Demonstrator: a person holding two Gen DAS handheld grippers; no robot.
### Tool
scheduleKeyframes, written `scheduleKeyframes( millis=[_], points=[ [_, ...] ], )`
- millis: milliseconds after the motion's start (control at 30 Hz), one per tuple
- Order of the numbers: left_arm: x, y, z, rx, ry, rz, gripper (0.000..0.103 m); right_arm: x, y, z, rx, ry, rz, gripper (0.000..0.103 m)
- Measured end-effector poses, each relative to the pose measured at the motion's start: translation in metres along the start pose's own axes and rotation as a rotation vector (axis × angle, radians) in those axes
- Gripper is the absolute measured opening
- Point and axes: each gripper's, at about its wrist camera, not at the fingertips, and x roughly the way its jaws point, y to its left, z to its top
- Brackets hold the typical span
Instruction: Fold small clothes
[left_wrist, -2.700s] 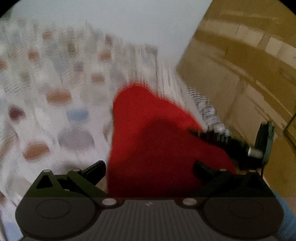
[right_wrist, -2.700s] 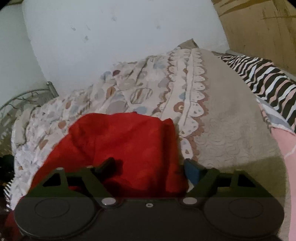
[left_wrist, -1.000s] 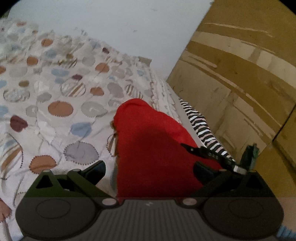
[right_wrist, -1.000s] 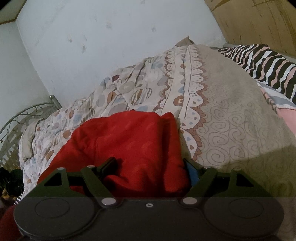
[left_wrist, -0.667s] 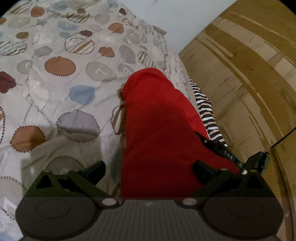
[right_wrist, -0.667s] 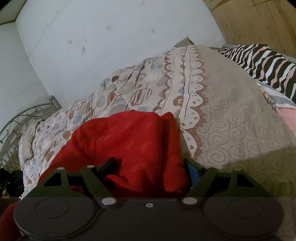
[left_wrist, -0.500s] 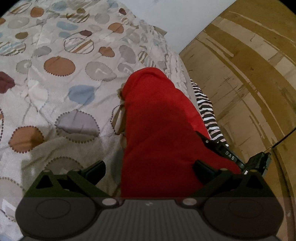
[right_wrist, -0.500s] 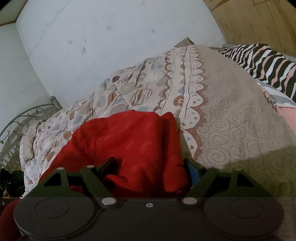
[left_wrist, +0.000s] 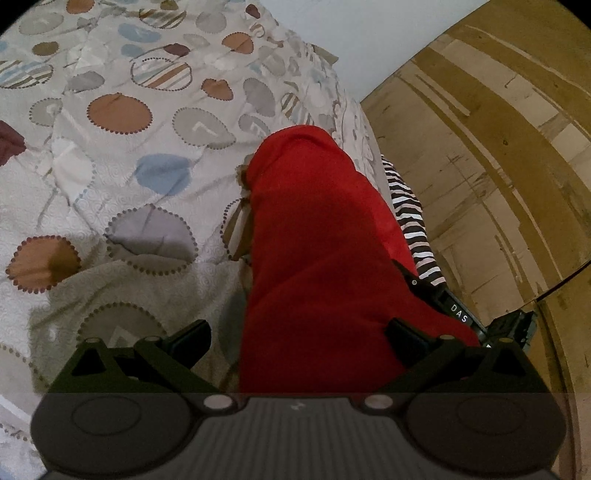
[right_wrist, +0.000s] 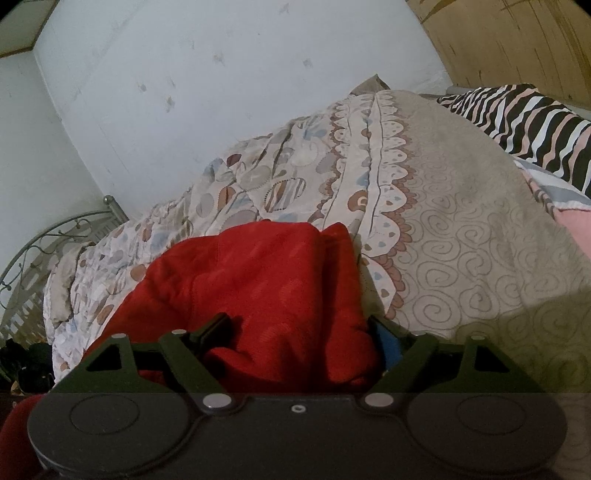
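**Red garment on quilt, both grippers spread**

Left wrist view: left gripper (left_wrist: 297, 334) jaws spread wide; the red garment (left_wrist: 317, 258) lies on the patterned quilt (left_wrist: 110, 155) between them — left finger clear of it.

Right wrist view: right gripper (right_wrist: 299, 332) jaws spread wide, the garment bunched between them.

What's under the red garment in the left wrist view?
The patterned quilt shows around the red garment, so the garment lies on it. A striped cloth pokes out along its right edge. Whatever sits directly beneath the garment is covered.
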Motion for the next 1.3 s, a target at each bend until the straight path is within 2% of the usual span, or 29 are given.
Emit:
scheduleKeyframes(
  millis=[267, 467, 533, 667, 733, 900, 1033, 1100, 1233, 1300],
  points=[
    [0.005, 0.002, 0.001, -0.009, 0.008, -0.013, 0.103, 0.001, -0.001, 0.000, 0.002, -0.004, 0.004, 0.083],
    [0.012, 0.017, 0.000, -0.078, 0.041, -0.078, 0.103, 0.001, 0.000, 0.000, 0.001, 0.000, 0.003, 0.084],
    [0.013, 0.022, -0.001, -0.084, 0.042, -0.096, 0.103, 0.002, 0.000, 0.003, 0.003, 0.013, 0.005, 0.086],
    [0.015, 0.027, -0.002, -0.088, 0.039, -0.117, 0.103, 0.007, 0.001, 0.012, 0.021, 0.053, 0.049, 0.100],
    [0.016, 0.027, -0.001, -0.082, 0.036, -0.126, 0.103, 0.010, 0.000, 0.015, 0.037, 0.061, 0.060, 0.101],
    [0.022, 0.022, 0.000, -0.059, 0.028, -0.132, 0.103, 0.013, 0.001, 0.013, 0.032, 0.043, 0.012, 0.085],
    [0.026, 0.017, 0.002, -0.033, 0.026, -0.112, 0.103, 0.008, 0.015, 0.008, -0.029, 0.021, -0.036, 0.076],
    [0.028, 0.014, 0.002, -0.018, 0.021, -0.099, 0.103, 0.007, 0.021, 0.007, -0.053, 0.014, -0.040, 0.069],
    [0.031, 0.010, -0.001, -0.003, 0.018, -0.097, 0.103, 0.004, 0.020, 0.006, -0.058, 0.007, -0.002, 0.065],
    [0.034, 0.010, -0.001, 0.005, 0.030, -0.103, 0.103, 0.002, 0.021, 0.005, -0.052, 0.001, 0.007, 0.056]
  ],
)
